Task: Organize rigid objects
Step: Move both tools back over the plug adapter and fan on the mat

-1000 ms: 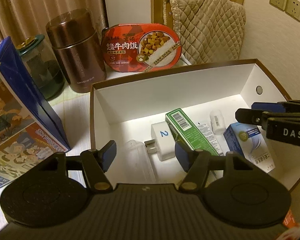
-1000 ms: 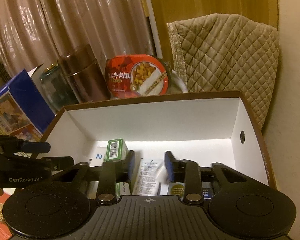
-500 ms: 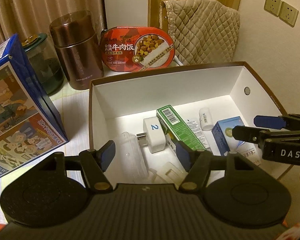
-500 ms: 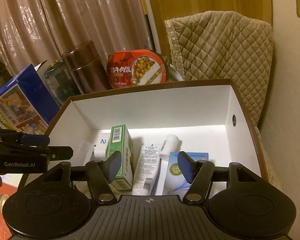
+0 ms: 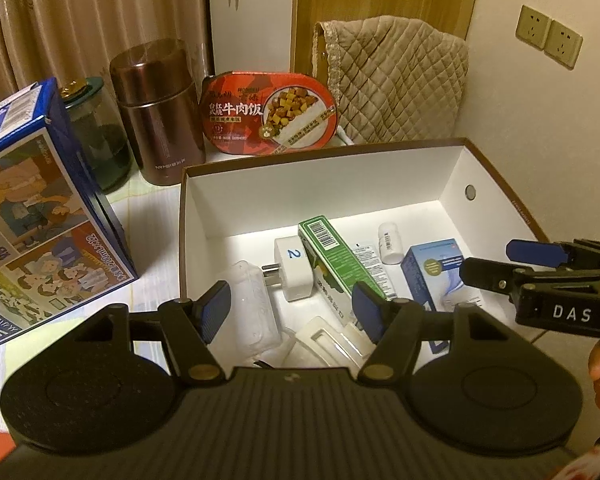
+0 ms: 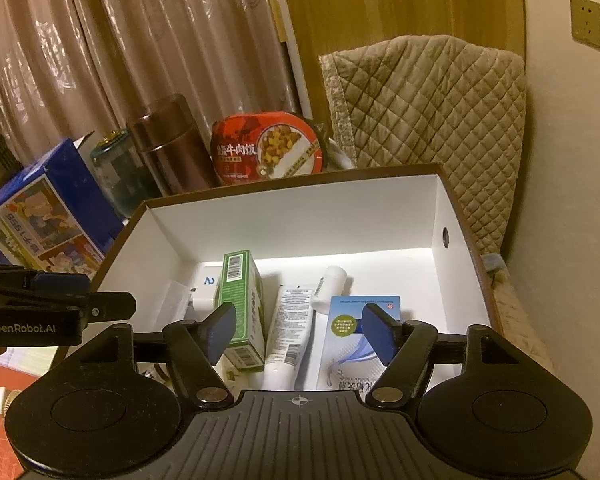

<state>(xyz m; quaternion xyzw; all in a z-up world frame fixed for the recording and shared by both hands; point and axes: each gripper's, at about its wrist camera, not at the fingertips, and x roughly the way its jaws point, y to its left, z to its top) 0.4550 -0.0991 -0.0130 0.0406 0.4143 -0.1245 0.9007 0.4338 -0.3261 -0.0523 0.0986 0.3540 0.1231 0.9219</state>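
Note:
A brown box with white walls [image 5: 324,192] holds a green carton [image 5: 332,256], a white plug adapter marked 2 [image 5: 294,268], a white tube [image 6: 292,332], a small white bottle [image 5: 390,240], a blue-and-white carton [image 6: 360,344] and a clear plastic case [image 5: 252,304]. My left gripper [image 5: 291,310] hovers open over the box's near left part, holding nothing. My right gripper [image 6: 300,332] hangs above the tube and blue carton; its jaws are opening and its pads touch nothing. It also shows at the right edge of the left wrist view [image 5: 500,260].
Behind the box stand a brown metal flask [image 5: 160,112], a red ready-meal tray [image 5: 268,112] and a glass jar [image 5: 96,132]. A blue picture box [image 5: 40,220] leans at the left. A quilted cover [image 5: 396,80] and wall sockets [image 5: 548,36] are at the back right.
Both grippers have drawn back and upward from the box, so more of its contents show. The right jaws have spread from narrow to wide. The left jaws look the same.

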